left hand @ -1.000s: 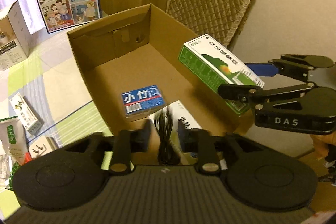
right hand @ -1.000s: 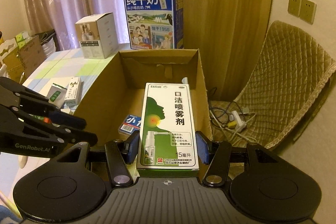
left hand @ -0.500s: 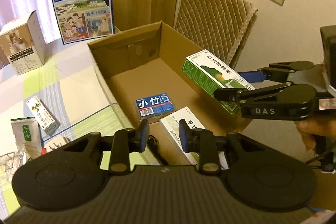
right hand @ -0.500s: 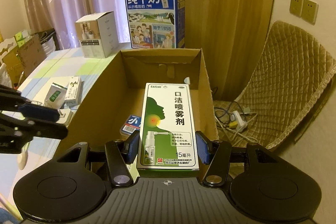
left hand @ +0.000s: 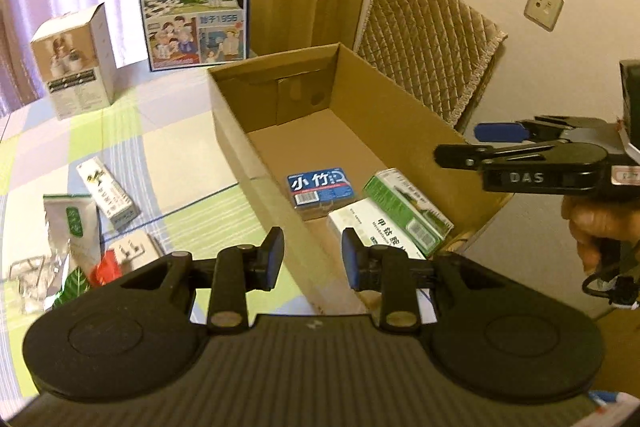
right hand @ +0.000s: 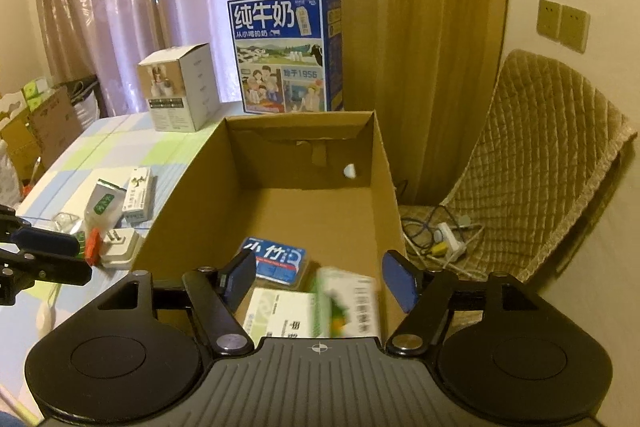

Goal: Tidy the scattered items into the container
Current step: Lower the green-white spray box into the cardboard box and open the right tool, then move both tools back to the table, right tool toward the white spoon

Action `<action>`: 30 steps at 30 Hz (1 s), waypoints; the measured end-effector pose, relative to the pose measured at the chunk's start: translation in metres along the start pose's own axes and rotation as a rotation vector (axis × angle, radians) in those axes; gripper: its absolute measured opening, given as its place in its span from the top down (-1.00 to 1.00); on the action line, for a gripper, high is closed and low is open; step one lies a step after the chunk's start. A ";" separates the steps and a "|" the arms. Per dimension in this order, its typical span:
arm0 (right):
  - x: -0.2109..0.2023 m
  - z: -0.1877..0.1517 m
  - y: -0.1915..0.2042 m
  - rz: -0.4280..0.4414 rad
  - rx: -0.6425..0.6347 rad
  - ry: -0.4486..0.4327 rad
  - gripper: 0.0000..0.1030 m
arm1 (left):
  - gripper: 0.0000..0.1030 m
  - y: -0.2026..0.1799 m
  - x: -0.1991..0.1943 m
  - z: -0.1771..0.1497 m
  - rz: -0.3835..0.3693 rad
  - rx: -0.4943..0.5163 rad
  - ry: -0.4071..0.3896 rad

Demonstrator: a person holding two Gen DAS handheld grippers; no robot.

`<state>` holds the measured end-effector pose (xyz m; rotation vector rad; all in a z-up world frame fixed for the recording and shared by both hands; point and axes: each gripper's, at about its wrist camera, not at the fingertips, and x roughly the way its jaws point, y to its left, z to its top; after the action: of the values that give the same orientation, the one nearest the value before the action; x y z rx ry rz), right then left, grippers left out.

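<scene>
Green spray box (left hand: pixel 408 211) now lies inside the cardboard box (left hand: pixel 240 143), leaning on a white medicine box (left hand: pixel 360 227) beside the blue pack (left hand: pixel 322 185); a second ago it was clamped in the right gripper (right hand: pixel 318 277). Its jaws have just been opening and stand apart, empty, box below and clear of them. One more item tidied. Left gripper (left hand: pixel 312 259): narrow gap, nothing held, facing the near box wall; it has drifted off toward the scattered packets (left hand: pixel 108 195) on the table (left hand: pixel 168 147), likely next.
</scene>
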<state>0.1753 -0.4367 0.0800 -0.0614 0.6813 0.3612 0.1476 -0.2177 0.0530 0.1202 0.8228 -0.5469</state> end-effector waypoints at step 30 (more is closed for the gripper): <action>-0.078 -0.052 0.144 0.237 -0.054 -0.020 -0.96 | -0.59 0.106 -0.132 -0.143 0.278 -0.279 -0.019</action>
<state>0.0375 -0.3348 0.0971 -0.0287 0.6610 0.6070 0.0338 -0.0279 0.0401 -0.0271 0.8401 -0.1691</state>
